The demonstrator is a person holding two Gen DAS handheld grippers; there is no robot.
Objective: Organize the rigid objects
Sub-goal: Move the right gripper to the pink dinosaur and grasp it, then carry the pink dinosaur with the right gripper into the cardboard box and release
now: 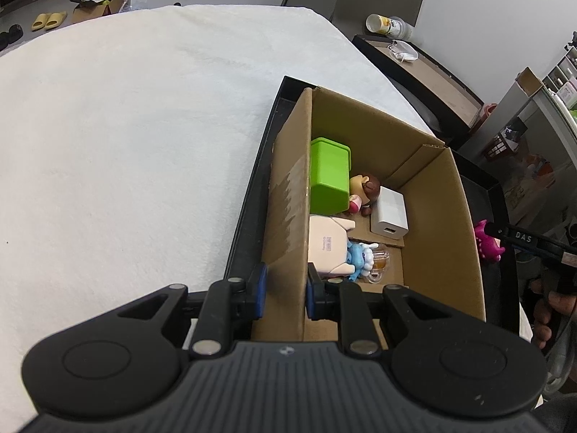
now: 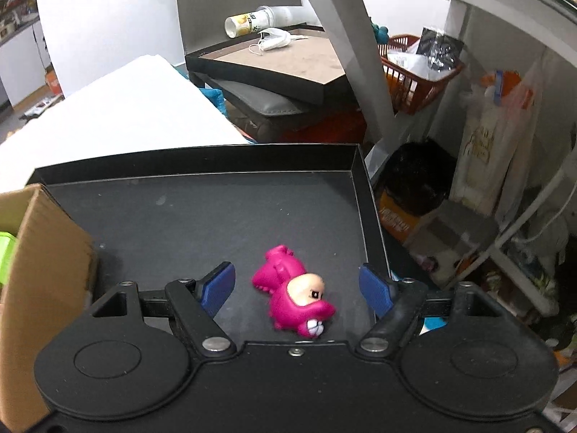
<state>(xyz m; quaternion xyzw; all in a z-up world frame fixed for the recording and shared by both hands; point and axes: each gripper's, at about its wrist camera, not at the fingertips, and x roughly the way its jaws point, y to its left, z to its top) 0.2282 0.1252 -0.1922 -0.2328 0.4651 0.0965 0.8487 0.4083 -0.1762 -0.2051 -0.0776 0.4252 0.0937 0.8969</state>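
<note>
An open cardboard box (image 1: 436, 209) stands in a shallow black tray (image 1: 249, 198). My left gripper (image 1: 286, 288) is shut on the box's near left wall, one blue pad on each side. Inside lie a green box (image 1: 330, 176), a brown-haired doll (image 1: 364, 189), a white charger (image 1: 391, 213), a pale pink carton (image 1: 326, 249) and a blue figure (image 1: 357, 259). A magenta toy figure (image 2: 294, 297) lies on the bare tray floor (image 2: 216, 216) to the right of the box. My right gripper (image 2: 297, 283) hangs open around it, pads clear of it on both sides.
The tray rests on a white fleecy tabletop (image 1: 126, 144). Beyond the tray's right rim (image 2: 371, 223) the table drops off to floor clutter and a shelf frame. Behind stand a black lid (image 2: 281, 68) with a cup (image 2: 249, 21) and an orange basket (image 2: 414, 79).
</note>
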